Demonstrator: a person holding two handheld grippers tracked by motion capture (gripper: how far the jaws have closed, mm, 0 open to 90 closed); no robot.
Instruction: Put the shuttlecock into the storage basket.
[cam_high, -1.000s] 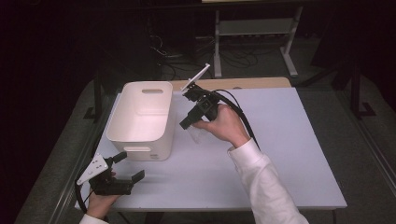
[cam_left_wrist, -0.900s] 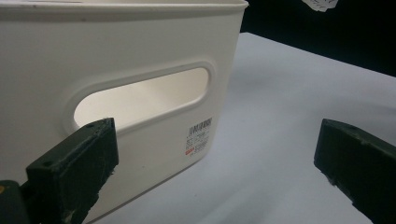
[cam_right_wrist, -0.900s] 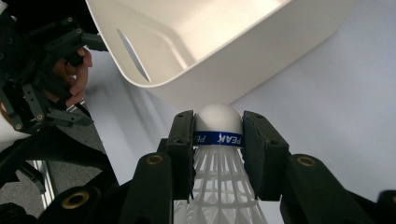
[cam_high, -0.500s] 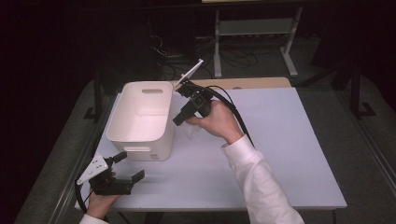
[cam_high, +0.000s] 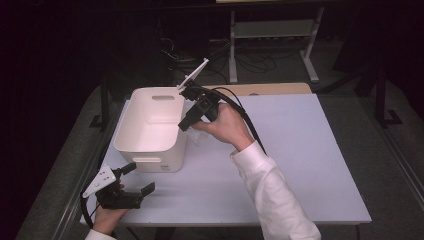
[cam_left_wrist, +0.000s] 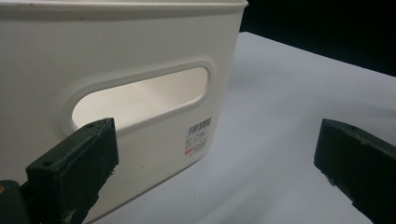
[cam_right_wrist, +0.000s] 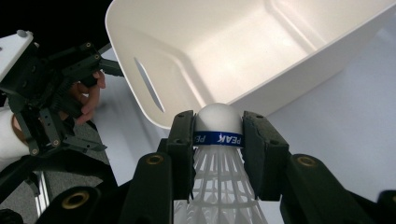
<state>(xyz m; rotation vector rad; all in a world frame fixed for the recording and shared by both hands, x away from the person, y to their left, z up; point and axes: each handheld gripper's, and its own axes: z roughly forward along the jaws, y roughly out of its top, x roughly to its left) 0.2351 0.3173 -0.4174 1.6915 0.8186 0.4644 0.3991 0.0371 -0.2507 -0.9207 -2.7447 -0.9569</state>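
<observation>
Dark floor and shelving are surrounding a pale table (cam_high: 300, 165), where a white tub (cam_high: 150, 131) with slot handles is sitting toward the left. Just above the tub's right rim, the right gripper (cam_high: 184, 125) is clamping a white shuttlecock (cam_right_wrist: 218, 140) by its cork — a blue band is showing between the jaws. At the table's near left corner, the left gripper (cam_high: 137, 180) is resting with its jaws spread wide and holding nothing, pointing at the tub's near handle slot (cam_left_wrist: 140, 100).
</observation>
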